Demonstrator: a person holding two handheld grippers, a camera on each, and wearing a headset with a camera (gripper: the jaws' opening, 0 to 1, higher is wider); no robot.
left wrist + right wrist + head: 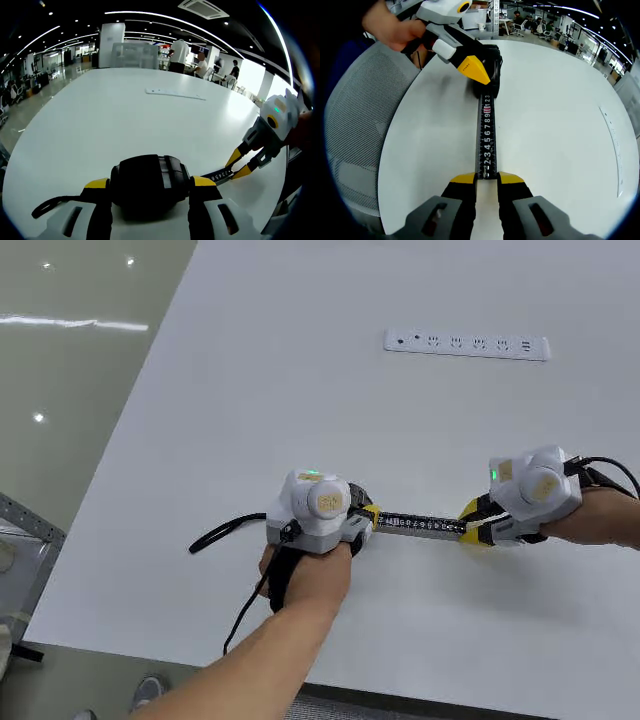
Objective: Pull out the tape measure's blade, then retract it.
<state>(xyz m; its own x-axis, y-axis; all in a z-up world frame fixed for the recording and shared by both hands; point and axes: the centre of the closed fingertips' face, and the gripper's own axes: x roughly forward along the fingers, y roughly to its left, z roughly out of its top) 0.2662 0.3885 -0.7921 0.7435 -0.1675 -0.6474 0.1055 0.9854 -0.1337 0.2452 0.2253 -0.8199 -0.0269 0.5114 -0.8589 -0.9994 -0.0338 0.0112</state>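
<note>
A black tape measure case (147, 182) rests on the white table, clamped between the yellow-tipped jaws of my left gripper (150, 186). In the head view that left gripper (362, 525) covers most of the case (358, 504). A short length of black blade with white numbers (420, 525) runs from the case to my right gripper (470, 523), which is shut on the blade's end. Along the right gripper view the blade (487, 137) stretches from the right gripper (486, 177) up to the case (487, 70).
A white power strip (467, 343) lies flat at the table's far side. A black cable (222, 532) trails left from the left gripper. The table's near edge (300, 680) runs close below the hands. A grey mesh chair (355, 135) stands beside the table.
</note>
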